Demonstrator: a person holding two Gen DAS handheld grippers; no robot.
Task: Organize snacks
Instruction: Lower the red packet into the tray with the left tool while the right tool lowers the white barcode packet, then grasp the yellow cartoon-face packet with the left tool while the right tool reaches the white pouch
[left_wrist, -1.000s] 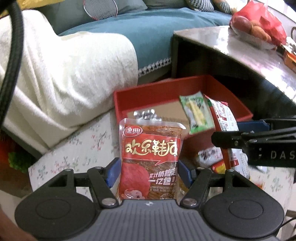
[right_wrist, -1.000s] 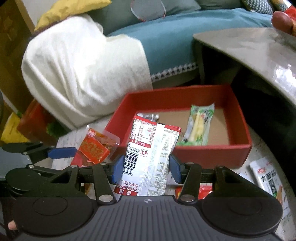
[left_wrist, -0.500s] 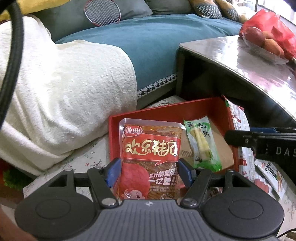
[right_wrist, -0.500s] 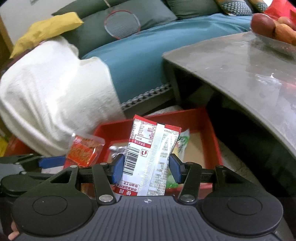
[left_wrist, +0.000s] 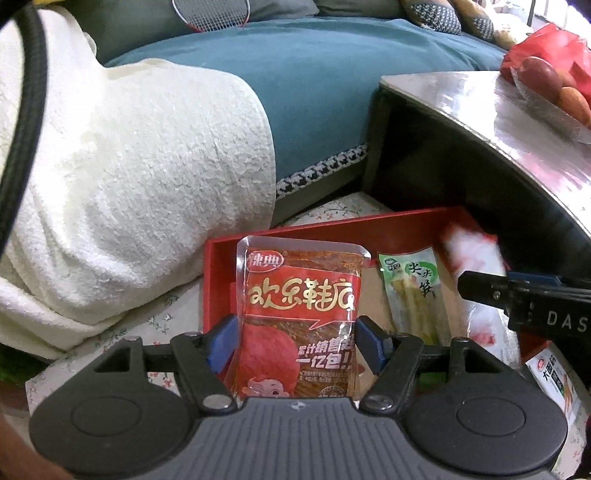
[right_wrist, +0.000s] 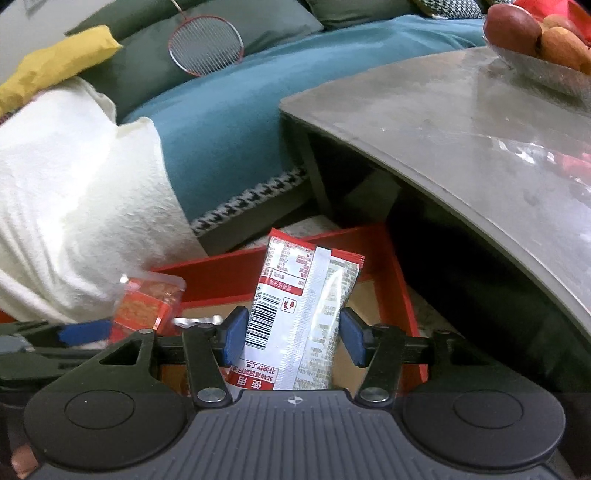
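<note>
Clamping a red spicy-strip packet (left_wrist: 301, 321), the left gripper (left_wrist: 295, 341) hangs over the red box (left_wrist: 332, 230); the right gripper (right_wrist: 290, 339) pinches a white-and-red sachet (right_wrist: 303, 317), seemingly above the box too

Left claw (left_wrist: 295, 345) and right claw (right_wrist: 293, 341) (side by side) each clamp something.

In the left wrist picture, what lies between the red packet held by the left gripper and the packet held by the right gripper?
In the left wrist view, a green bamboo-shoot packet lies flat on the red box floor between the red spicy-strip packet and the blurred white-and-red packet.
</note>
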